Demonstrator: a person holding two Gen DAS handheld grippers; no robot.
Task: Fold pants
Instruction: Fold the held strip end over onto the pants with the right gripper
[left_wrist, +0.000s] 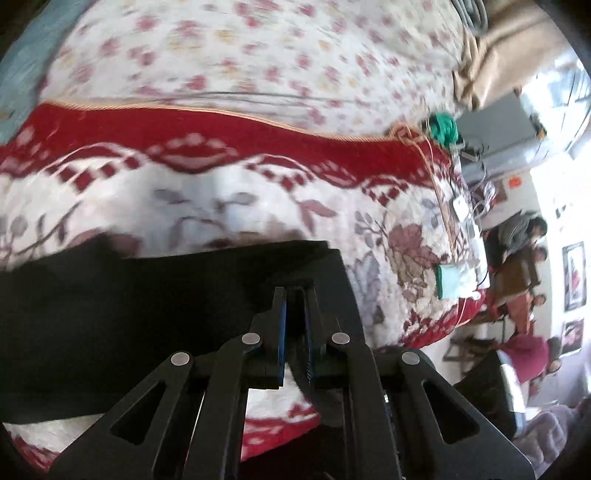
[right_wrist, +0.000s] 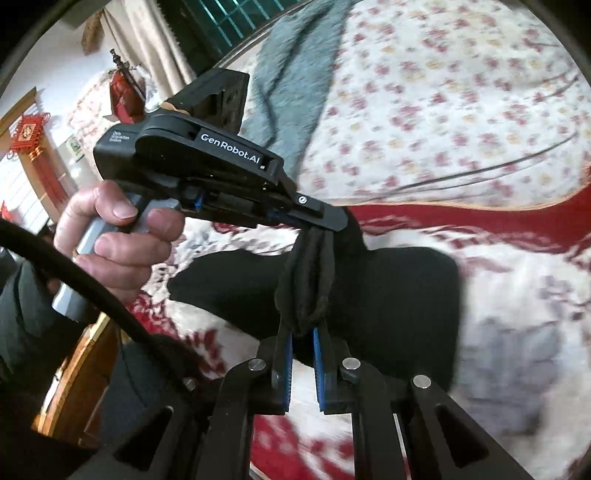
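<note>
Both tools clamped on the black fabric pants (right_wrist: 388, 295): left tool (left_wrist: 294, 295) and right tool (right_wrist: 303, 328) pinch bunched edges above the red-and-white floral blanketed bed (left_wrist: 221, 206), likely to carry the fold over.

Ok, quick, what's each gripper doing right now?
Left gripper: shut on the black pants, near their edge.
Right gripper: shut on a bunched fold of the same pants, lifted off the blanket.

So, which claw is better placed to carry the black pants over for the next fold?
Probably both together: the left claw and the right claw each pinch the same bunched edge of the black pants.
</note>
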